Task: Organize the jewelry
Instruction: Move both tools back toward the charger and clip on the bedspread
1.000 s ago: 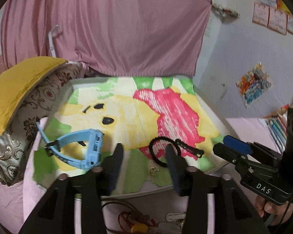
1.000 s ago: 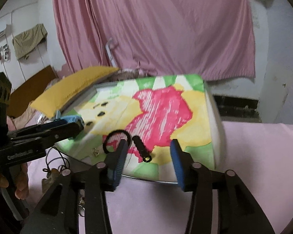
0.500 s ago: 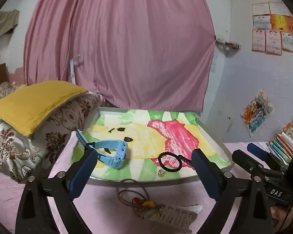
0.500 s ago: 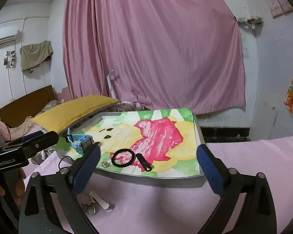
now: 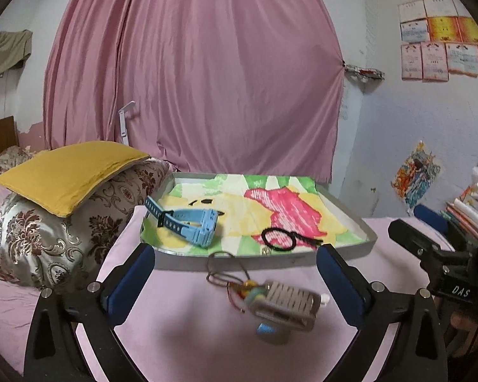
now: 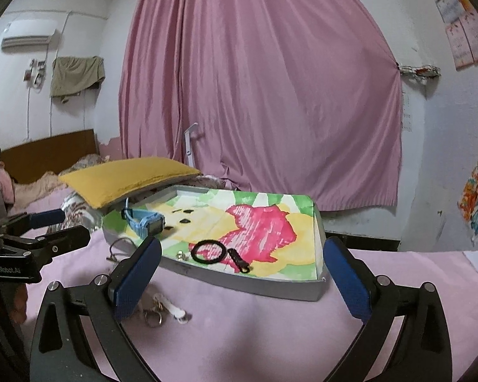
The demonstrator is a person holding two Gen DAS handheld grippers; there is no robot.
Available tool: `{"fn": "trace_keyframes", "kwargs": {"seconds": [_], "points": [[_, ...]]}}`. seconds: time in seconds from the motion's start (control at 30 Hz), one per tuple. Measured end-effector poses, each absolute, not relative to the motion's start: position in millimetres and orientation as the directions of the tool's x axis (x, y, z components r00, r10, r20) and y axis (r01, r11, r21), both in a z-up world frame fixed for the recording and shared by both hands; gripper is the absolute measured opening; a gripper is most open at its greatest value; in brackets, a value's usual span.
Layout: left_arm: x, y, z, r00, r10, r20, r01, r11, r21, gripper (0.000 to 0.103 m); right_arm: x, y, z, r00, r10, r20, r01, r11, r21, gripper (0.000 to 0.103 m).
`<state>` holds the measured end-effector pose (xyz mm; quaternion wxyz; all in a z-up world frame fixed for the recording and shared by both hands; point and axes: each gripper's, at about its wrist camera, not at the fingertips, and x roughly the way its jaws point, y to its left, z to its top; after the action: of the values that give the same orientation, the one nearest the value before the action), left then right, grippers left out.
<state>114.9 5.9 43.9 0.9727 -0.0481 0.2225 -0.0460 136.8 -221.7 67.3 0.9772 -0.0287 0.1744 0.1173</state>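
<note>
A pink curtain [image 5: 191, 73] fills the back wall. Before it spreads a bed [image 5: 181, 324] under a pink sheet, with a patterned pillow [image 5: 63, 222] at its left edge and a yellow cushion [image 5: 67, 175] lying on top of that pillow.

A shallow grey tray [image 5: 365, 232] rests on the sheet, lined with a crayon drawing in yellow, pink and green. A blue watch [image 5: 191, 222] lies in the tray's near-left corner. A black ring [image 5: 278, 238] with a short black strap attached lies by the tray's near edge, toward the right. Just beside the ring, against the near rim, sits a tiny metal piece [image 6: 180, 255]; what it is cannot be told.

On the sheet in front of the tray lies a blurred clump [image 5: 271, 299] of cord, beads and a pale ribbed piece, the cord touching the tray's near rim.

The left gripper [image 5: 235, 281] has its jaws spread wide with nothing pinched; the clump lies on the sheet between them. The right gripper [image 6: 239, 278] is likewise spread wide and grips nothing, the tray's near edge showing between its blue pads [image 6: 135, 275]. Each gripper shows at the edge of the other's view.
</note>
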Motion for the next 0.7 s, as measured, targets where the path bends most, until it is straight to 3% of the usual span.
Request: {"fn": "trace_keyframes", "kwargs": {"seconds": [0.43, 0.5, 0.57, 0.7], "points": [[113.3, -4.8, 22.9, 0.790, -0.197, -0.581, 0.155, 0.980, -0.122, 0.102, 150.8, -215.7, 44.5, 0.775, 0.267, -0.573, -0.358, 0.932, -0.050, 0.099], [114.3, -6.8, 19.7, 0.774, -0.213, -0.596, 0.166, 0.977, -0.133, 0.102, 155.6, -211.7, 37.5, 0.737, 0.287, -0.612, -0.391, 0.919, -0.041, 0.091], [115.4, -9.1, 17.1, 0.758, -0.239, -0.607, 0.185, 0.971, -0.153, 0.099, 159.1, -209.3, 31.9, 0.709, 0.296, -0.640, -0.412, 0.910, -0.036, 0.074], [120.0, -13.4, 12.7, 0.728, -0.281, -0.626, 0.211, 0.960, -0.185, 0.085, 167.3, -207.5, 21.8, 0.644, 0.325, -0.692, -0.449, 0.893, 0.002, 0.062]]}}
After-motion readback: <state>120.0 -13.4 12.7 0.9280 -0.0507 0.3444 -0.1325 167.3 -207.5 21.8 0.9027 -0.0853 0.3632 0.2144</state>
